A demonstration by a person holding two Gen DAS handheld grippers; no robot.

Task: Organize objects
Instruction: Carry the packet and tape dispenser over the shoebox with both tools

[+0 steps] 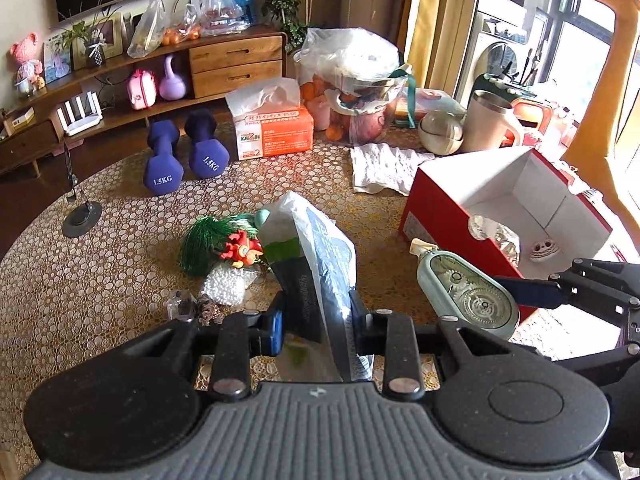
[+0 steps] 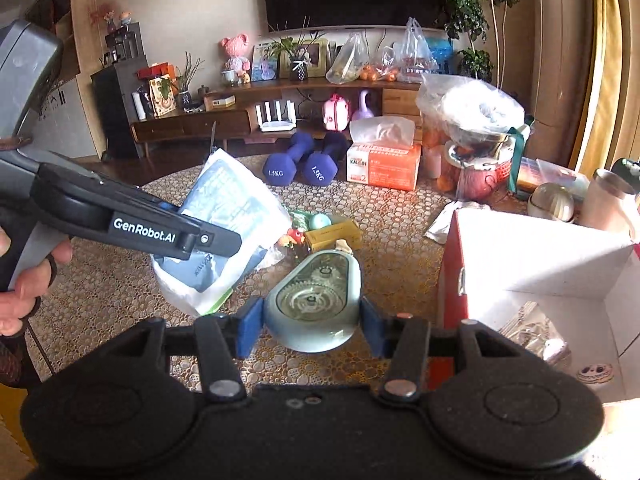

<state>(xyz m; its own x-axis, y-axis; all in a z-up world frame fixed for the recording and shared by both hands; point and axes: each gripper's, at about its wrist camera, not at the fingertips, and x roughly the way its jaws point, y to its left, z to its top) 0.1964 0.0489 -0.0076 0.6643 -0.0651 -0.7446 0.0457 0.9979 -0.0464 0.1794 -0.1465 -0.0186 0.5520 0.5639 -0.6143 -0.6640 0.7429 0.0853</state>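
Left claw (image 1: 316, 320) pinched nearly together on white-and-blue plastic packet (image 1: 320, 256); right claw (image 2: 311, 326) half-apart, clamped on pale green gear-windowed gadget (image 2: 314, 300); both held above counter (image 1: 100, 272).

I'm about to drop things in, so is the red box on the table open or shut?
Open. The red box has no lid on; its white inside shows, with a foil packet and a small round trinket already on its floor.

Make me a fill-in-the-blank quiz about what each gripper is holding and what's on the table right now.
1. The left gripper is shut on a white and blue plastic ____.
2. The right gripper holds a pale green gadget with clear-covered ____ inside.
3. Each purple dumbbell is marked ____.
4. The open cardboard box is white inside and ____ outside.

Missing words: bag; gears; 1.5KG; red
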